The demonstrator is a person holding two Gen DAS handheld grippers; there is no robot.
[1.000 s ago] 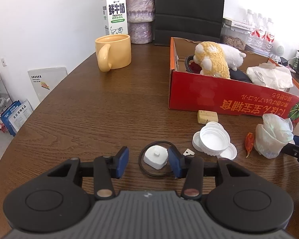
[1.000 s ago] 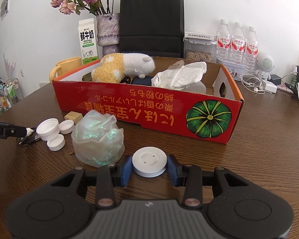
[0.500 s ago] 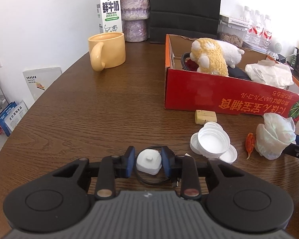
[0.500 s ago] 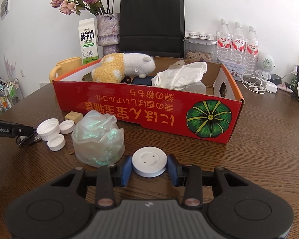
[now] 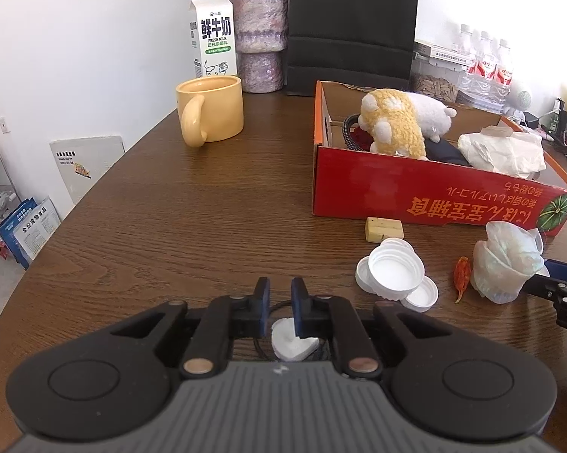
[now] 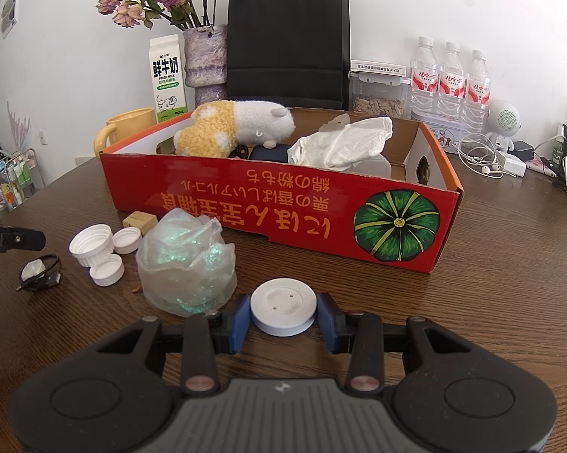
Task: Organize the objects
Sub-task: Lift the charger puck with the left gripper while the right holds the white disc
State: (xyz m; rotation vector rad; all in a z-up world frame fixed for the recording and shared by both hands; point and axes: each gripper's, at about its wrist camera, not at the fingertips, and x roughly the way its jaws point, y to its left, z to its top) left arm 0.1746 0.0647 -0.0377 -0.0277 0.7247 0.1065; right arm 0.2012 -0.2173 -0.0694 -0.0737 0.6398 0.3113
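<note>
White charger puck (image 5: 292, 341) with its black cable loop lies on the tabletop (image 5: 192, 226) under the left claw (image 5: 280, 307), whose jaws are closing nearly together above it, while the right claw (image 6: 283, 319) clamps a round white disc (image 6: 283, 305) beside the crumpled plastic bag (image 6: 187, 264), near the red box (image 6: 283, 207).

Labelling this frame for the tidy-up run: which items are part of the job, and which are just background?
In play:
- red box
- white disc between the right tool's fingers
- small white charger under the closing left tool
- white caps
- crumpled plastic bag
- tan block
- dried chili

Background:
- yellow mug
- milk carton
- vase
- black bag
- water bottles
</note>
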